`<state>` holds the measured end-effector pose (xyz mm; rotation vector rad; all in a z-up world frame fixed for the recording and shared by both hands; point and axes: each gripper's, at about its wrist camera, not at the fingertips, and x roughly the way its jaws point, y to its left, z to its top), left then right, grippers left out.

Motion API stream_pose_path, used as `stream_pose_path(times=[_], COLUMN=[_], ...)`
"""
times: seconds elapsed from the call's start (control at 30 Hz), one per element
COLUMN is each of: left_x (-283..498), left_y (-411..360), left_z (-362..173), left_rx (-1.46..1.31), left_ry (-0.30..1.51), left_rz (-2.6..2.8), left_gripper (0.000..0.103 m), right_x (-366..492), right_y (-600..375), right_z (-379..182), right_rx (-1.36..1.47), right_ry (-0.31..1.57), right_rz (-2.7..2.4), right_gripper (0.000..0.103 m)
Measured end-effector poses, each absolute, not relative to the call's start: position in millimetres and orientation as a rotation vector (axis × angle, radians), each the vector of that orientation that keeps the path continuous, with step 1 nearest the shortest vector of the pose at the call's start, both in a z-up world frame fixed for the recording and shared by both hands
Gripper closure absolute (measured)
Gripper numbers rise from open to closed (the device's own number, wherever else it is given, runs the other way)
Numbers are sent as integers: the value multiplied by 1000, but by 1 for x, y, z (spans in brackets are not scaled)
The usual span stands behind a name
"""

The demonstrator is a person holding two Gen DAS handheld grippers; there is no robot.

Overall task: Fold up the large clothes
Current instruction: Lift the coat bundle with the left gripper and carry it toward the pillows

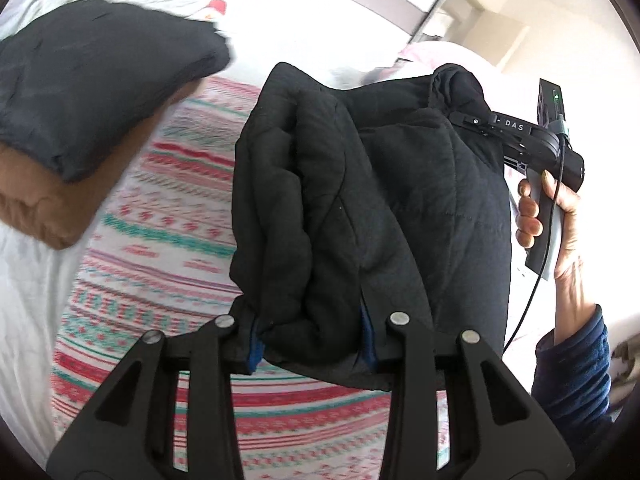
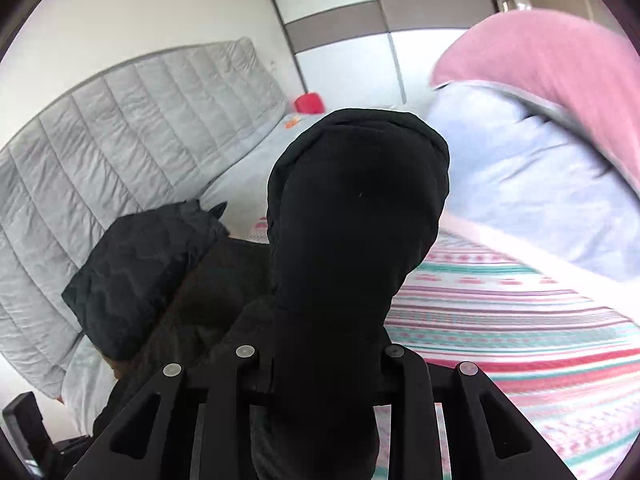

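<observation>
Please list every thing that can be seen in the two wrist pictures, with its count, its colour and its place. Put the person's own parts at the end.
quilted jacket: one, black, lifted above the bed, a bunch of it in each gripper
folded garment: one, dark grey, on top of the brown garment, left side of the bed
brown garment: one, brown, under the dark folded one
patterned blanket: one, white with red, pink and teal stripes, spread on the bed
headboard: one, grey, quilted, behind the bed
red object: one, red, far end of the bed; too small to identify
pink cover: one, pink, upper right, blurred
wardrobe: one, white with a grey band, back wall
left gripper: one, black, closed on jacket
right gripper: one, black, closed on jacket
right hand: one, dark blue sleeve, holding the right gripper's handle
</observation>
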<state>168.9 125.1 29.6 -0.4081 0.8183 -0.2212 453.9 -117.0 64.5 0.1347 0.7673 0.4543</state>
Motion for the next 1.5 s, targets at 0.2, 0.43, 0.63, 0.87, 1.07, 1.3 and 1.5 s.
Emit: stream_pose_path(times=[0.2,0.43,0.63,0.87,1.07,1.3,1.5], left_x=[150,126,108,117,140,137,147], left_y=[46,-87,-217,-344,-406,-400,-395], left_z=[42,57,52,29,-28,-80,-87], left_rx=[-359,-329,-219,-78,-73,-155,-136], left_ry=[822,875,932,1002,1097,1105,1094], left_rz=[-392,-604,-762,-882,-984,-1089,-1103], left_gripper=[64,64,64,64,63,61,59], right_x=[394,323,295,306,338,358,332], right_y=[-233,-389,-524,-628,-699,-761,-770], right_z=[98,123,114,63,16,-105,-66], right_rx=[155,189,227,244,233,386,354], right_ry=[753,789,841,926,997,1053,962], right_rz=[335,167,47,-5,14,-53,-130], right_gripper=[76,76,76,76,74,53,42])
